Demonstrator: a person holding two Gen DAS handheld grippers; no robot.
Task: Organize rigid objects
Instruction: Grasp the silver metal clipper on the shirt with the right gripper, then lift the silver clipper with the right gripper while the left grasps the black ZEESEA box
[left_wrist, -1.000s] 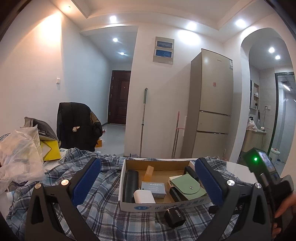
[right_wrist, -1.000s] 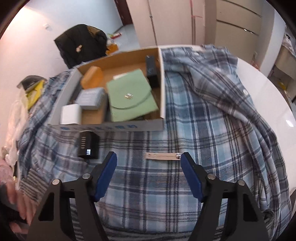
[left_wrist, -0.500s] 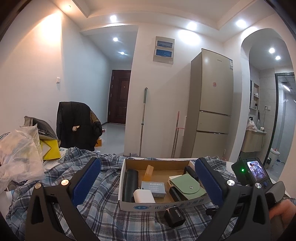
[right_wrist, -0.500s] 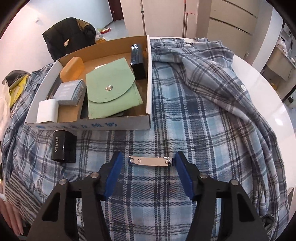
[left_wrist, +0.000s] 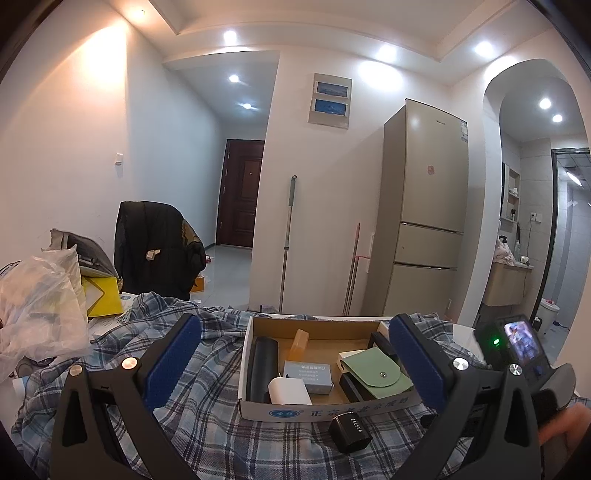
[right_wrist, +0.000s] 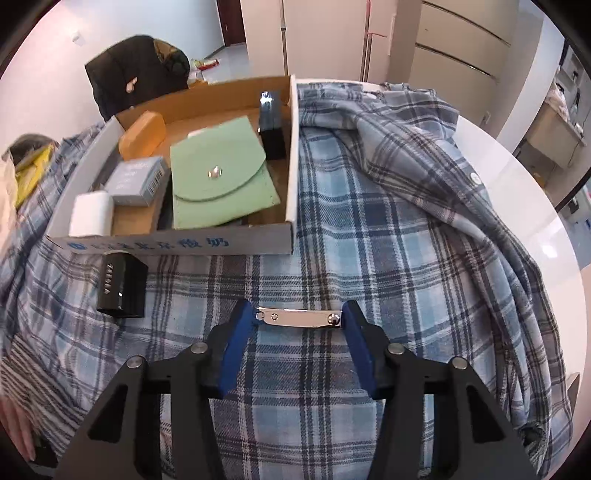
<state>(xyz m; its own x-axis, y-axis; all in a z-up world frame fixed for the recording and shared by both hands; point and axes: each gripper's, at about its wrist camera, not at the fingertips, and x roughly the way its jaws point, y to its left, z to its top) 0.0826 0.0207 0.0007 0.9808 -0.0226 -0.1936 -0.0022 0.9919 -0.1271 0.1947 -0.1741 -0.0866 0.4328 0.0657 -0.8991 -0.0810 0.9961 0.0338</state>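
Right gripper (right_wrist: 298, 318) pinches a silver metal bar (right_wrist: 298, 317) end to end — each blue pad touches one tip of the bar, which lies flat on the blue plaid shirt (right_wrist: 369, 229) spread over the white round table (right_wrist: 535, 192). Left gripper (left_wrist: 293, 365) hangs with its jaws spread wide and nothing between them, facing the cardboard box (left_wrist: 321, 411) from the near side.

Inside the box (right_wrist: 173, 245) lie a green snap pouch (right_wrist: 221, 177), a grey-blue carton (right_wrist: 138, 181), a white block (right_wrist: 92, 214), an orange case (right_wrist: 142, 134) toward the far wall and a black upright box (right_wrist: 271, 125) against the right wall. In the left wrist view a black cylinder (left_wrist: 263, 369) also lies along the box's left wall.

Just outside the box's front wall, on the shirt, stands a small black box printed ZEESEA (right_wrist: 120, 284) — well to the left of the held bar. Beyond the table stand a beige refrigerator (left_wrist: 424, 214) and a chair draped with a black jacket (left_wrist: 155, 247).
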